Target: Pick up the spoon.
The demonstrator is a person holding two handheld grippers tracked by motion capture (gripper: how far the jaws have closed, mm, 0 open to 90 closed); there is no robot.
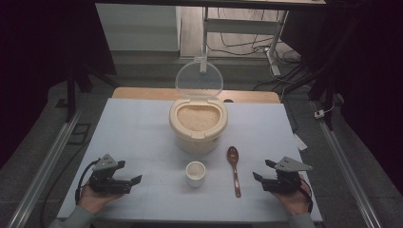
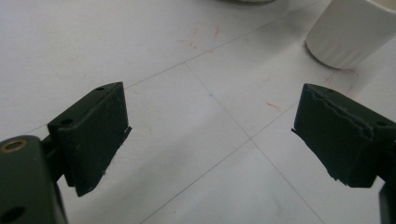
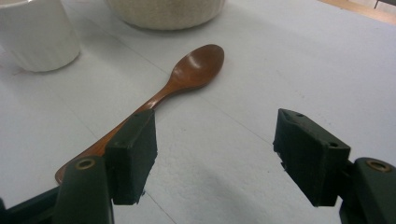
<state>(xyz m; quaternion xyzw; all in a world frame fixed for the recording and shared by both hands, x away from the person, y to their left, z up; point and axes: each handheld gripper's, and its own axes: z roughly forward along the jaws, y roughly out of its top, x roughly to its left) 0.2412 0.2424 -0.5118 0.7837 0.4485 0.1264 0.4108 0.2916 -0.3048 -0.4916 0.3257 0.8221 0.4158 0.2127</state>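
spoon handle partly behind a jaw; cup cropped

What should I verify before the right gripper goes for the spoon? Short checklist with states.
1. Right gripper open, nothing between the jaws: ok.
2. Wooden spoon lying flat on the table, apart from the white cup: ok.
3. Spoon handle between the right jaws: not ok, it lies beside and behind one jaw.
4. Rice container lid open, rice exposed: ok.
5. Cup upright: ok; whether it is empty: cannot tell.
6. Left gripper open and apart from the cup: ok.
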